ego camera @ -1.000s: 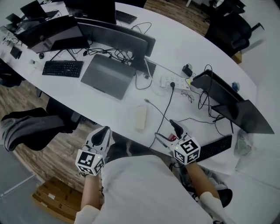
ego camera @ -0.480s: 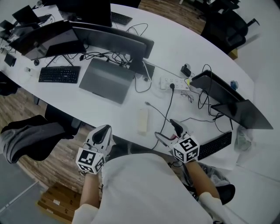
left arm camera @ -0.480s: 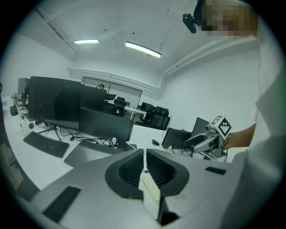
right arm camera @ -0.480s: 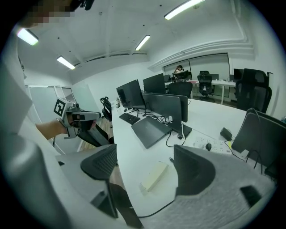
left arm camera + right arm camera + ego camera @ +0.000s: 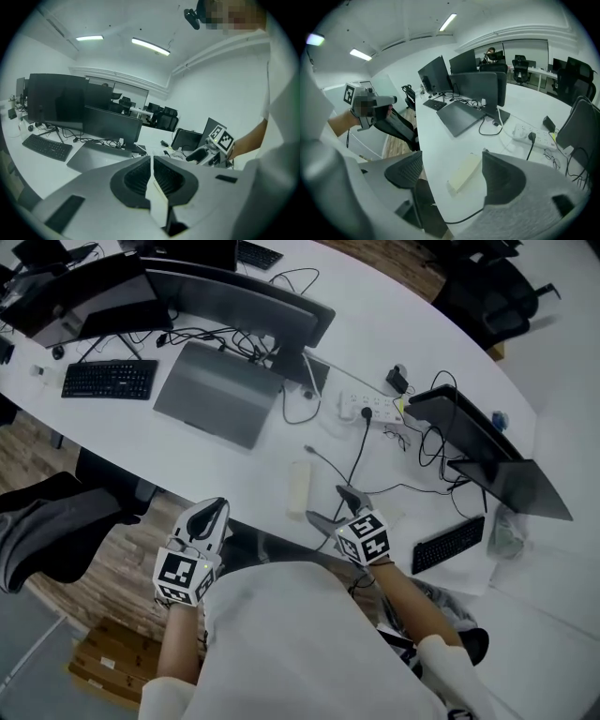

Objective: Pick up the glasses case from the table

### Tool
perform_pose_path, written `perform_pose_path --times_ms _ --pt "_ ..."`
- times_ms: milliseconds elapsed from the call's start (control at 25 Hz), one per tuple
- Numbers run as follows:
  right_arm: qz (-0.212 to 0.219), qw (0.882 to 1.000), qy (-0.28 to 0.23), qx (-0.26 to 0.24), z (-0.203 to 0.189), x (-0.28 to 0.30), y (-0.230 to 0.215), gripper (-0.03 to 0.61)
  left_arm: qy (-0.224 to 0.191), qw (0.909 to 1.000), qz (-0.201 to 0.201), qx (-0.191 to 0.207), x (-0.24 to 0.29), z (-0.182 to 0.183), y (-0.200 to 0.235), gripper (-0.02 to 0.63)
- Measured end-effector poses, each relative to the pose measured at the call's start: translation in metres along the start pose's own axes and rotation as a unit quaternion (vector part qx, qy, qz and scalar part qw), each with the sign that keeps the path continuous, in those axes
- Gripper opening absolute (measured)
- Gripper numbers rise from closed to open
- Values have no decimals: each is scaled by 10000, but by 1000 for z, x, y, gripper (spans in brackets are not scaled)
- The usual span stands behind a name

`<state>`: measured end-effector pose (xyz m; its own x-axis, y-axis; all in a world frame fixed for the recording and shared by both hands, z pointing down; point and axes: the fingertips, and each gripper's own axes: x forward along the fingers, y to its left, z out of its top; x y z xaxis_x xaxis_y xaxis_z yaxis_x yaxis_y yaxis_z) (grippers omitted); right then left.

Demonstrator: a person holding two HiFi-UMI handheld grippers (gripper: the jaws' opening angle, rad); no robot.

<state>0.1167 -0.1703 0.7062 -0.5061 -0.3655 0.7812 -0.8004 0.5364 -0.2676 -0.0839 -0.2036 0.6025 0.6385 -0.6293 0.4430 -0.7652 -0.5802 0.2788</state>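
Observation:
The glasses case [image 5: 299, 489] is a long cream box lying on the white table [image 5: 234, 465] near its front edge. In the right gripper view the glasses case [image 5: 464, 172] lies on the table beyond the gap between the two jaws, still some way ahead. My right gripper [image 5: 335, 507] is open and empty, just right of the case at the table's edge. It shows wide apart in its own view too, right gripper [image 5: 452, 168]. My left gripper [image 5: 208, 518] is shut and empty, held off the table's front edge to the left of the case, left gripper [image 5: 152, 161].
A black cable [image 5: 356, 465] runs from the power strip [image 5: 368, 410] down past the case's right side. Behind are a closed grey laptop [image 5: 216, 395], monitors [image 5: 253, 306], a keyboard [image 5: 101, 379], spectacles [image 5: 398, 437] and a small keyboard [image 5: 448, 543]. A dark chair [image 5: 56, 531] stands left.
My right gripper has moved left along the table's edge, closer to the glasses case. The left gripper has stayed about where it was, still shut.

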Motion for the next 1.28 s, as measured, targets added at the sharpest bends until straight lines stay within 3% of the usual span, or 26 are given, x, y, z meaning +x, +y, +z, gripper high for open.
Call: perform_pose_path --times_ms 520,1280 --pt "-146 9940 865 649 -58 97 -24 397 182 9995 -154 -208 11 -33 14 18" --pt "-726 9646 1649 1925 -124 186 -56 382 341 9979 48 -553 11 -59 34 18"
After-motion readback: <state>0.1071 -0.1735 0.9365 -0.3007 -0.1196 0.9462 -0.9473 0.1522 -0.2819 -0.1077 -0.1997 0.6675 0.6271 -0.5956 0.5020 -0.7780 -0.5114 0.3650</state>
